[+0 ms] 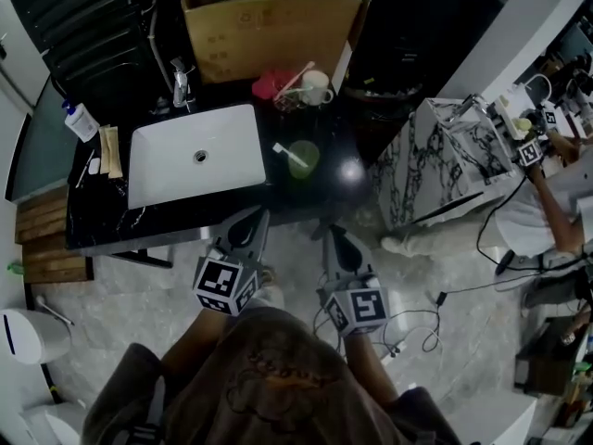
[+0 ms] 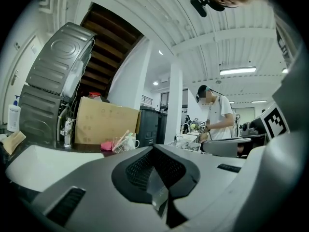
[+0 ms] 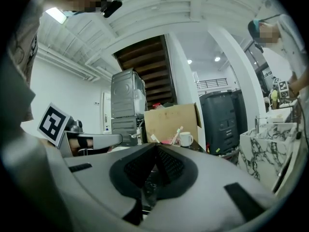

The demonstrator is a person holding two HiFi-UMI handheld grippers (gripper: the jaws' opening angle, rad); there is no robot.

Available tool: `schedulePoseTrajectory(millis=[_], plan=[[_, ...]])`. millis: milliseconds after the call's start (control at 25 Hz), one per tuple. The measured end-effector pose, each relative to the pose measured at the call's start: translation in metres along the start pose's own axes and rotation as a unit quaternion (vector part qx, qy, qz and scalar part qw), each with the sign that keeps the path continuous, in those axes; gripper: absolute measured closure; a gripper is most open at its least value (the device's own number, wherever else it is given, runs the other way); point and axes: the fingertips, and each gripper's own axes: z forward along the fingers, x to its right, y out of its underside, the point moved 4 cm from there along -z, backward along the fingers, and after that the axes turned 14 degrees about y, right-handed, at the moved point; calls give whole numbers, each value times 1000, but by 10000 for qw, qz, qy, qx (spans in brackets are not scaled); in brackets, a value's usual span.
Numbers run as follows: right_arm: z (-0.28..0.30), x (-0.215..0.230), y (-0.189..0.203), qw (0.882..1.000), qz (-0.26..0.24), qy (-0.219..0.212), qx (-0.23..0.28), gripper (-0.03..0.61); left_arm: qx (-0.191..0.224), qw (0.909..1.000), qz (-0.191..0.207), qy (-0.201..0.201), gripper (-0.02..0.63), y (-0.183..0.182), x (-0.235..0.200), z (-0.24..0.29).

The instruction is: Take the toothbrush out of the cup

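A white rectangular basin (image 1: 157,170) is set into the glossy black marbled counter (image 1: 107,219). Right of it, near the counter's front edge, a white toothbrush (image 1: 285,153) is leaned in a translucent green cup (image 1: 306,162). Before that edge, the left gripper (image 1: 254,221) and right gripper (image 1: 332,236) are held nearly level, jaws pressed together, nothing clamped.

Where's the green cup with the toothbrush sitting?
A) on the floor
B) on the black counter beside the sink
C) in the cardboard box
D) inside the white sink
B: the green cup stands on the black counter, just right of the white sink.
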Motion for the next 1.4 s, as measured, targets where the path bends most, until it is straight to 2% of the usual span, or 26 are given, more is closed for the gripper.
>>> schedulePoseTrajectory(millis=[480, 560, 760, 920, 1000, 1120, 1400], plan=[[74, -8, -24, 9998, -120, -10, 177, 578, -78, 9992, 30, 395, 612, -11, -51, 39], [78, -7, -23, 9999, -128, -34, 109, 525, -81, 9992, -7, 395, 611, -12, -57, 42], [87, 0, -22, 9999, -147, -55, 27, 519, -121, 9992, -107, 356, 611, -14, -63, 49], [96, 0, -23, 9993, -285, -262, -17, 386, -180, 9993, -89, 307, 611, -15, -63, 53], [100, -2, -23, 9985, -379, -401, -71, 348, -218, 9993, -104, 269, 612, -15, -62, 54], [107, -4, -22, 9967, -570, -569, -118, 322, -225, 9995, -91, 191, 611, -16, -62, 55], [129, -11, -13, 9918, -874, -906, -204, 321, -157, 9998, -107, -117, 611, -9, -67, 55]])
